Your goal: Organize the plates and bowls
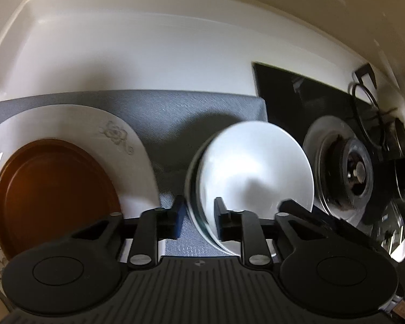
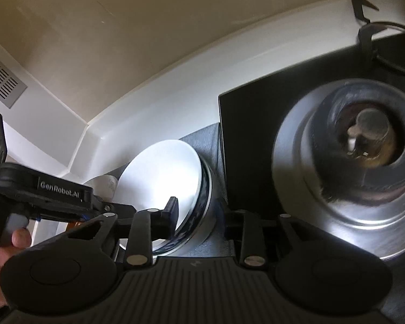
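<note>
- Between the left tongs [image 1: 197, 217], the near rim of the white bowl [image 1: 253, 172] sat straddled: one blue-padded finger outside the wall, the other inside, and the gap looked wider than the rim, so I judged them open around it rather than clamped.
- At the right tongs [image 2: 199, 216], same story from the other side: the left finger stood inside the white bowl [image 2: 162, 178] and the right finger outside the wall, with clear space either way, so nothing was gripped there.
- The left tool [image 2: 54, 197] showed in the right wrist view, reaching in at the bowl's far edge, a thumb [image 2: 20, 239] curled beneath it.
- The bowl appeared to be nested in a second, dark-banded one [image 2: 202, 216], and both were blurred, so how they seated I could not tell.
- The stack stood on the grey mat [image 1: 175, 113] over the white worktop [image 1: 148, 54].
- To the left, well apart, a brown plate [image 1: 54, 194] lay on a flowered white plate [image 1: 127, 145].
- To the right, just beside the bowls, was the black hob [image 1: 283, 94] with its steel burner [image 2: 364, 162].
- My read was that the step in hand was taking hold of the bowl: close one pair squarely on the rim, seat the pads deep, and lift straight up.
- The risk I judged: a shallow pinch on glazed ware slips, and the lower bowl could drag along.
</note>
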Demonstrator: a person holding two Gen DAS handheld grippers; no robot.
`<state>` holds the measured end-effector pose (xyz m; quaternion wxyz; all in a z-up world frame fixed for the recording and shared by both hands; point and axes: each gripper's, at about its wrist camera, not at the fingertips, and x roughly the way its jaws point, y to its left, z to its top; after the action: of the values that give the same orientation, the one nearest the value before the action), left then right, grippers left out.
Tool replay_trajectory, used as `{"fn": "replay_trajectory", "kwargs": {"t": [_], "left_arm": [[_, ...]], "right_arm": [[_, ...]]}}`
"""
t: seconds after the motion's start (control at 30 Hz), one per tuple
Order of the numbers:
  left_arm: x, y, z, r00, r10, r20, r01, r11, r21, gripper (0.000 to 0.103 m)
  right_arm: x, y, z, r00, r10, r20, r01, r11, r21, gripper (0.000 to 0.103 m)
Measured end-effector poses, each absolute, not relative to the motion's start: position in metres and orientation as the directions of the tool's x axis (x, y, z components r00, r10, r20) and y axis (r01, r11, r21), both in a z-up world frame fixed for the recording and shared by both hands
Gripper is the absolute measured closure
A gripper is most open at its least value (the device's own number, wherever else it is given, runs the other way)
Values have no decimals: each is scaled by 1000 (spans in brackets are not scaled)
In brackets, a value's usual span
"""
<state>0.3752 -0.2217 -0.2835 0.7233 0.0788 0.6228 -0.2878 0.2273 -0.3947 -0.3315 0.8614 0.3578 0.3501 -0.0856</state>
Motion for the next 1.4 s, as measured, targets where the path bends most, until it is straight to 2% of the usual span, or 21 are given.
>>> {"fn": "replay_trajectory", "kwargs": {"t": [0.2,0.47,0.53,0.83,1.13,1.4], "left_arm": [[365,-210,-282,14,-364,-931,549,781,-297,78],[358,-225,-296,52,-309,-950,580,784,-223,76],[358,-226,-300,53,-305,-951,581,784,-220,75],[349,-220,-295,60,-298,-953,586,783,-208,80],[343,-198,-260,99,-334,-937,562,796,-224,80],[346,-159,-224,139,-354,-925,509,827,-240,80]], "right_arm": [[219,-392,-325,741,105,-664,377,752,540,63],[237,-388,-334,711,89,-697,390,776,497,60],[238,-388,-337,708,82,-702,395,777,490,66],[219,-387,-336,732,77,-677,413,741,531,75],[212,-378,-309,754,91,-651,409,711,573,76],[227,-352,-269,769,131,-625,335,751,569,75]]}}
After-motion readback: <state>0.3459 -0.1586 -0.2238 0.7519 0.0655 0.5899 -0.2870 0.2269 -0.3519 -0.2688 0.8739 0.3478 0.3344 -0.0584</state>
